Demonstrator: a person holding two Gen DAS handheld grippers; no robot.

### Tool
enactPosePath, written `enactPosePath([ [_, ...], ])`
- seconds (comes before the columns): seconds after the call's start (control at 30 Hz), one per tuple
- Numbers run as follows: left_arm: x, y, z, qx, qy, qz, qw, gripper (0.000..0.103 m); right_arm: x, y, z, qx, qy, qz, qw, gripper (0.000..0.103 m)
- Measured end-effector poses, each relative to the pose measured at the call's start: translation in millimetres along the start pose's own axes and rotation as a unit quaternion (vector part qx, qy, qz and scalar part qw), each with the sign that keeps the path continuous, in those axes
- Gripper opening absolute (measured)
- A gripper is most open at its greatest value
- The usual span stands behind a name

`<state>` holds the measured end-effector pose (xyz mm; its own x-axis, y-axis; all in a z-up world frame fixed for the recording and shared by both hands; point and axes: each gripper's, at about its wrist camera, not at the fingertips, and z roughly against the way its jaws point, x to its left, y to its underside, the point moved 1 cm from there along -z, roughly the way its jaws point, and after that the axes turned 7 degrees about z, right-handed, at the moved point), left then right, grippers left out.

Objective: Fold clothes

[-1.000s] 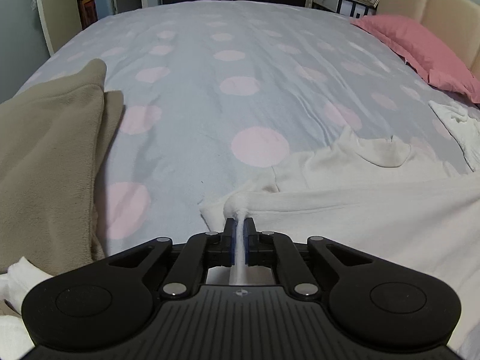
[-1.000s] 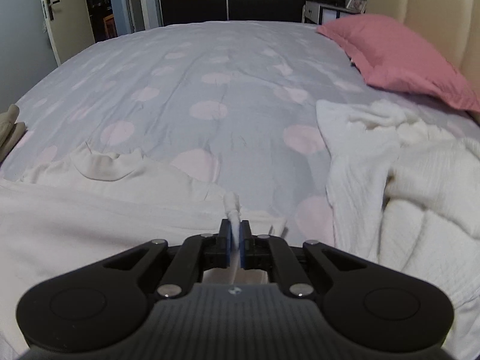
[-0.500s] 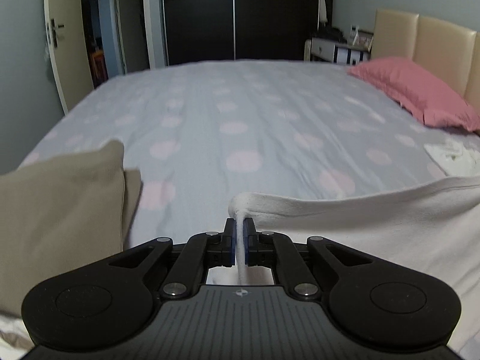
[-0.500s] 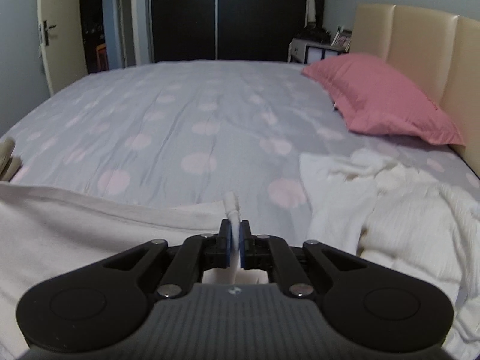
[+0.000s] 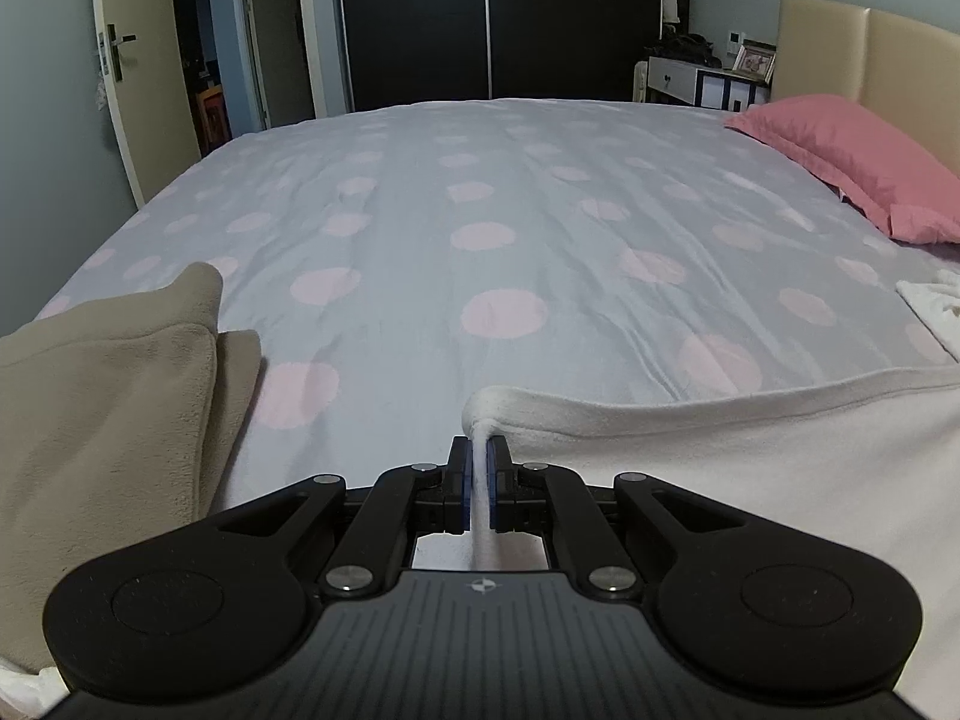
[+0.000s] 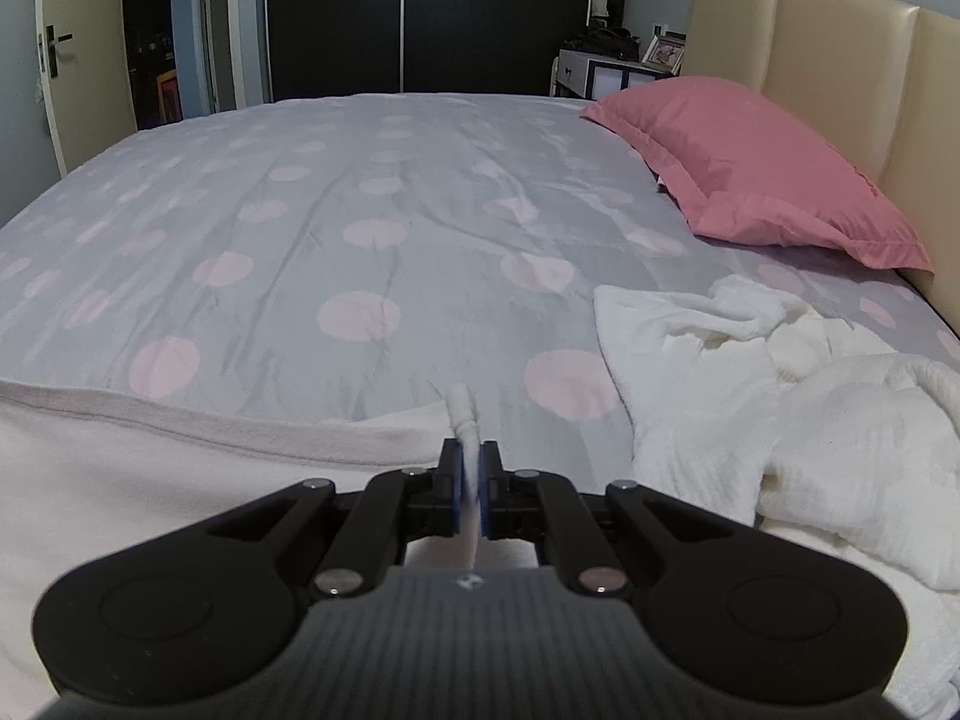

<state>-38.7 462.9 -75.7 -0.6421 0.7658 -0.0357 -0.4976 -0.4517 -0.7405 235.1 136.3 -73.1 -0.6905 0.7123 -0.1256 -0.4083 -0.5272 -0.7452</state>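
Left wrist: left tool point(image 5: 478, 468) and right tool point(image 6: 471, 474) level, each pinching the cream garment point(image 5: 750, 468).

Place: home bedroom
Evidence: bed point(image 5: 510, 228) with pink pillow point(image 6: 750, 168) against headboard point(image 6: 840, 60); dark wardrobe point(image 5: 492, 30) beyond bed; door point(image 5: 126, 60) left of wardrobe

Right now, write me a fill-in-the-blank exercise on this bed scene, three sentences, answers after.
1. The jaws of the left gripper and the right gripper are both shut on the hem of the ____ garment.
2. The pillow by the headboard is ____.
3. In the left wrist view, the folded tan fleece lies to the ____ of the gripper.

Answers: cream; pink; left
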Motion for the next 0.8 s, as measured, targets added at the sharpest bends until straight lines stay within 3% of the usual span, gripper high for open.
enactPosePath([
  [0.13, -3, 4, -8, 0.023, -0.003, -0.008, 0.9997, 0.005, 1, 3, -5, 0.003, 0.0, -0.003, 1.0, 0.014],
  [0.33, -5, 5, 7, 0.029, 0.001, -0.024, 0.9993, 0.016, -11, 8, 7, 0.023, -0.001, -0.018, 1.0, 0.014],
  [0.4, -6, 5, 17, 0.03, 0.007, -0.028, 0.9991, 0.02, -17, 12, 15, 0.029, -0.012, -0.03, 0.999, 0.02],
  [0.47, -6, 8, 28, 0.029, 0.012, -0.037, 0.9988, 0.027, -20, 17, 25, 0.035, -0.028, -0.04, 0.998, 0.034],
  [0.8, 2, 44, 82, 0.049, 0.042, -0.049, 0.9967, 0.039, -12, 60, 67, 0.071, -0.105, -0.033, 0.991, 0.041],
])
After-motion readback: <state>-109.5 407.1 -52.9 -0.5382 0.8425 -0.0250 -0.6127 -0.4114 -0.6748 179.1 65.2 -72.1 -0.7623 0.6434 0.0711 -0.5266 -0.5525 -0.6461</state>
